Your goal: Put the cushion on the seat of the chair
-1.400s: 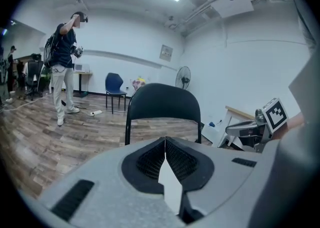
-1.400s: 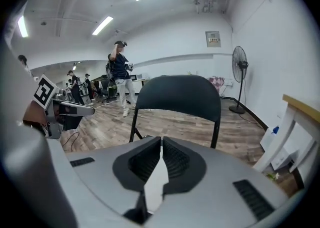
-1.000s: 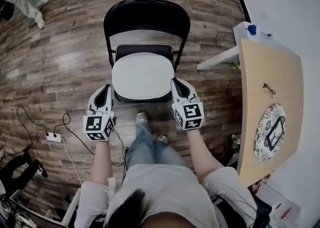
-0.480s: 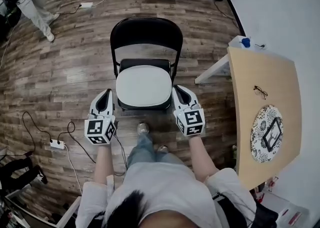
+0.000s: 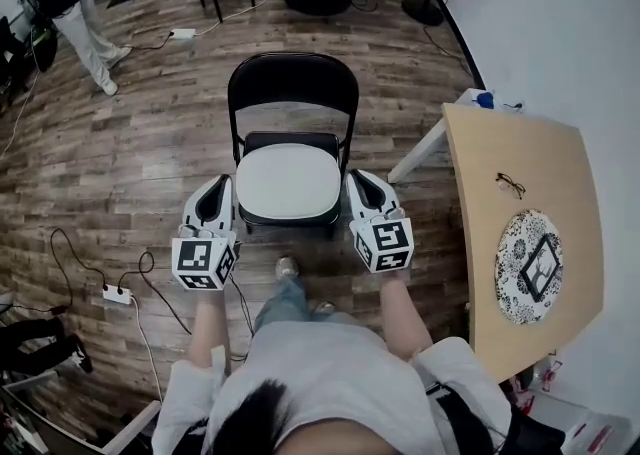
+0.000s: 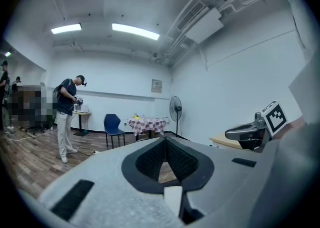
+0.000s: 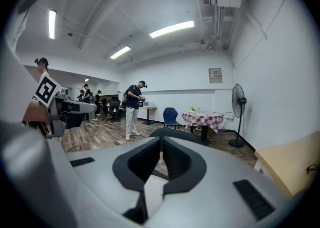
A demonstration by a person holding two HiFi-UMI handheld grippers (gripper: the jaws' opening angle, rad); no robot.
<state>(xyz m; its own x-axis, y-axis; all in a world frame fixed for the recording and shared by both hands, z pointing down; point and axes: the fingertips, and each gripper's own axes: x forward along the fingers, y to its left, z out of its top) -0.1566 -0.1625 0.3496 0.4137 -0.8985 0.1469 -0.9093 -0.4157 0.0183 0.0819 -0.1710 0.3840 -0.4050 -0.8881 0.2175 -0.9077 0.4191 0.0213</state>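
Left claw (image 5: 224, 184) and right claw (image 5: 358, 177) higher, shut, empty, flanking cushion (image 5: 288, 181) on chair (image 5: 292, 83), beside table (image 5: 520, 143).

Likely lab: power strip (image 5: 117, 295), bare walls (image 5: 560, 13).

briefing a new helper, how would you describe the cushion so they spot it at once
In the middle of the wood-plank floor stands a black folding chair, beside the light wooden table. The cushion lies flat on its seat. It is the only pale grey, rounded-square pad, bright against the black frame.
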